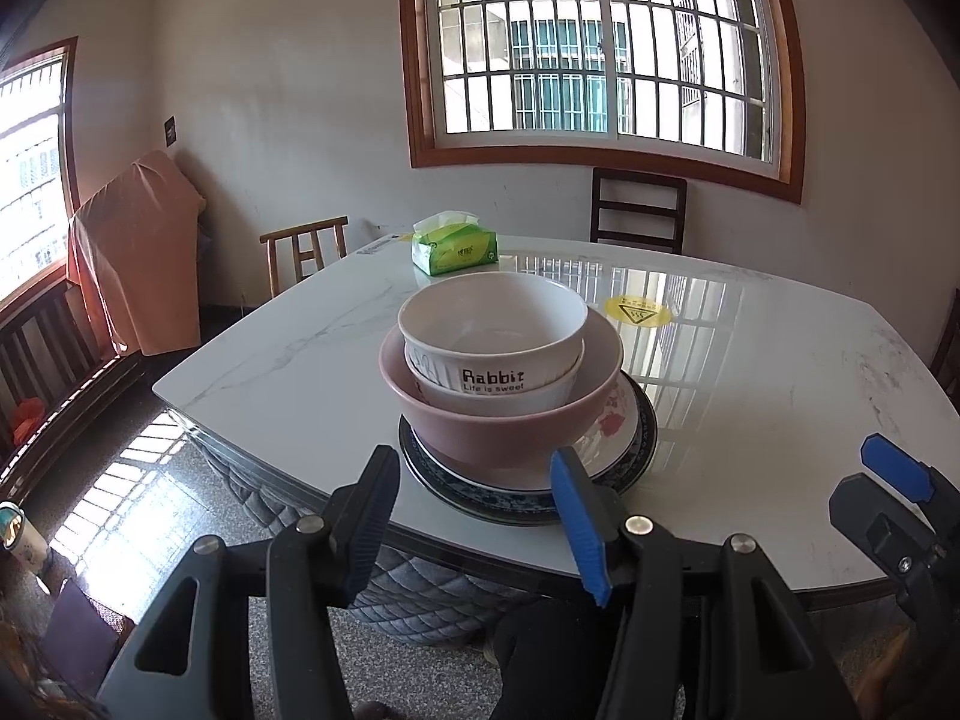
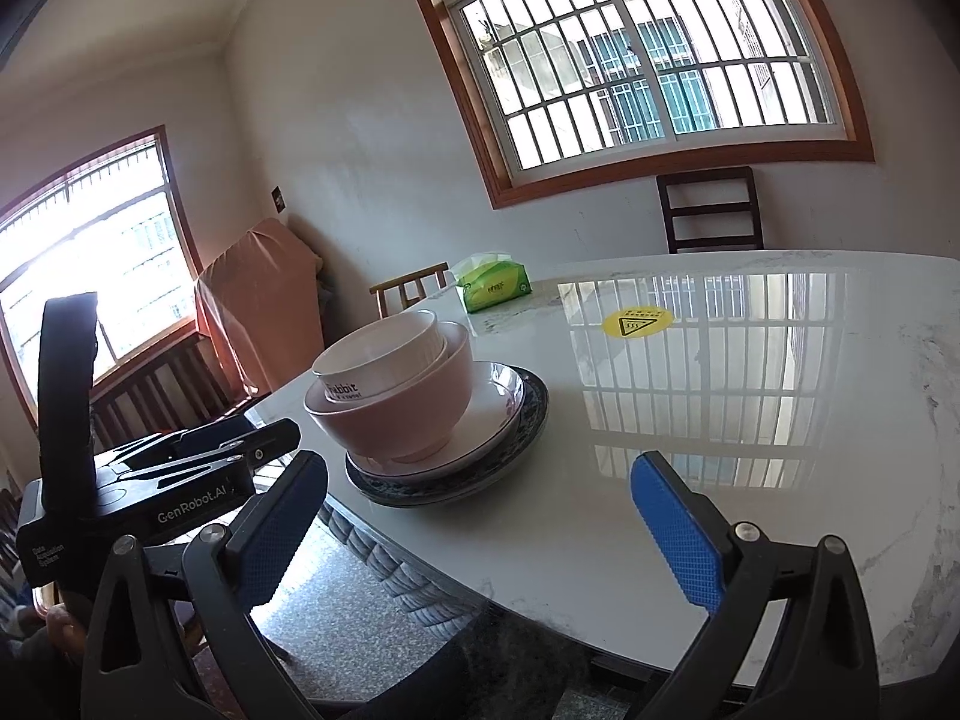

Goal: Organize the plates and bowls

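Observation:
A stack stands near the table's front edge: a white "Rabbit" bowl [image 1: 492,330] nests in a pink bowl [image 1: 498,420], on a white floral plate [image 1: 618,420], on a dark blue patterned plate [image 1: 645,450]. My left gripper [image 1: 474,516] is open and empty just in front of the stack, apart from it. In the right wrist view the white bowl [image 2: 384,354], the pink bowl [image 2: 408,414] and the plates [image 2: 516,420] sit ahead to the left. My right gripper [image 2: 480,528] is open and empty over the table edge. It also shows in the left wrist view [image 1: 900,480].
The white marble table [image 1: 750,390] carries a green tissue pack [image 1: 456,246] at the back and a yellow warning sticker [image 1: 637,310]. Chairs [image 1: 638,210] stand behind the table. The left gripper's body [image 2: 150,480] shows at the left of the right wrist view.

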`<state>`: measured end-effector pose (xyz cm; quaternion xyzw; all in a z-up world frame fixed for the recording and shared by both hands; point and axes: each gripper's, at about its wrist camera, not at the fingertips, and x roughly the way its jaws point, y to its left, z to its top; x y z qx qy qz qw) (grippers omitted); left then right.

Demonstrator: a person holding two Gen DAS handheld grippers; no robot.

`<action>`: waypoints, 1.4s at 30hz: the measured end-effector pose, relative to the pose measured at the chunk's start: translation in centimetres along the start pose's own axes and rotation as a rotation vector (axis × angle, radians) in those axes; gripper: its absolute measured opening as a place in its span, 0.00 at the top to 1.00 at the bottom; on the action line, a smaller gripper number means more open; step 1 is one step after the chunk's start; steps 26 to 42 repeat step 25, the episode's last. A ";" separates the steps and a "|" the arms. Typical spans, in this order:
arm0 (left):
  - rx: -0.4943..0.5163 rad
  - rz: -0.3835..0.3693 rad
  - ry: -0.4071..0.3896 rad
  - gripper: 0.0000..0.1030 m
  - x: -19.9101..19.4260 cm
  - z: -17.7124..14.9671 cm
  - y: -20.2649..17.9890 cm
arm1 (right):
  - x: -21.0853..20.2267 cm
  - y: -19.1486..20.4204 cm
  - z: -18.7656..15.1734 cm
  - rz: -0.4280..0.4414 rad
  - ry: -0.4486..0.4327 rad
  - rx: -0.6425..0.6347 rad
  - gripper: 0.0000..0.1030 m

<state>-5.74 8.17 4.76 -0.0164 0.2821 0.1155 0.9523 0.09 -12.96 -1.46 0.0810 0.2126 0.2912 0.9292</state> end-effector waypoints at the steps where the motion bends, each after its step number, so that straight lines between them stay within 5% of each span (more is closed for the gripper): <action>1: 0.000 -0.003 0.002 0.48 0.0 0.0 0.0 | 0.0 0.0 0.0 0.001 0.001 0.001 0.02; 14: -0.007 -0.020 0.001 0.45 0.2 0.2 0.0 | -0.4 -2.4 0.6 -0.032 0.023 0.024 0.02; 19: 0.005 -0.018 0.017 0.45 0.2 0.4 -0.5 | 0.9 -9.2 3.5 -0.198 0.183 0.021 0.02; 22: 0.013 -0.007 0.032 0.33 0.3 0.4 -0.9 | 2.4 -15.3 4.4 -0.366 0.294 0.047 0.02; 25: 0.030 0.000 0.049 0.33 0.5 0.6 -1.3 | 3.3 -21.5 4.6 -0.521 0.384 0.090 0.02; 42: 0.030 0.000 0.049 0.33 0.5 0.6 -1.3 | 3.3 -21.5 4.6 -0.521 0.384 0.090 0.02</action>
